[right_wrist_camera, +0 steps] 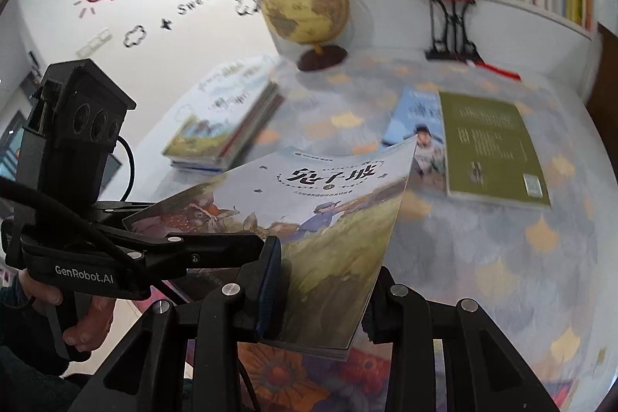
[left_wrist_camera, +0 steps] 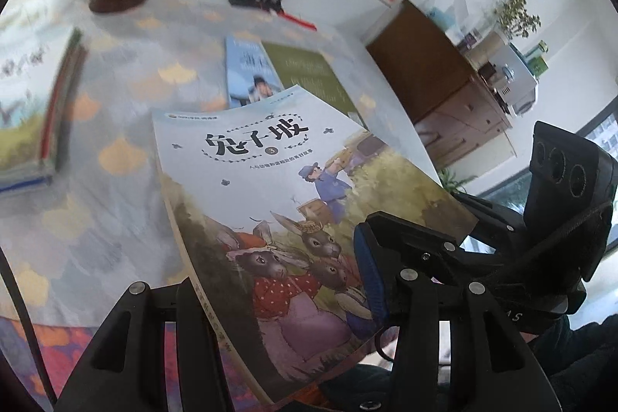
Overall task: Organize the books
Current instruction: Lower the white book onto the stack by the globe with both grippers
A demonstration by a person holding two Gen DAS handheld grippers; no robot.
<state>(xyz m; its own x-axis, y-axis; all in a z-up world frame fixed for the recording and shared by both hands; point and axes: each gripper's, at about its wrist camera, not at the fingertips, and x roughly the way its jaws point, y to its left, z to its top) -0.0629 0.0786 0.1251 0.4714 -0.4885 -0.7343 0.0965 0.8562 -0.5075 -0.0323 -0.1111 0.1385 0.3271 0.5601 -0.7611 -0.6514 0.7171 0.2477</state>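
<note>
Left wrist: rabbit book [left_wrist_camera: 270, 180] clamped between left fingers [left_wrist_camera: 370, 277]; right fingers [right_wrist_camera: 270, 280] clamp opposite edge.

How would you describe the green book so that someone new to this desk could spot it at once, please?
Start at the globe standing at the back of the desk and look right, past the black fan stand. Two loose books lie there side by side; the green book is the right one, partly overlapping a blue book. Its plain olive cover bears only text, no picture.
</note>
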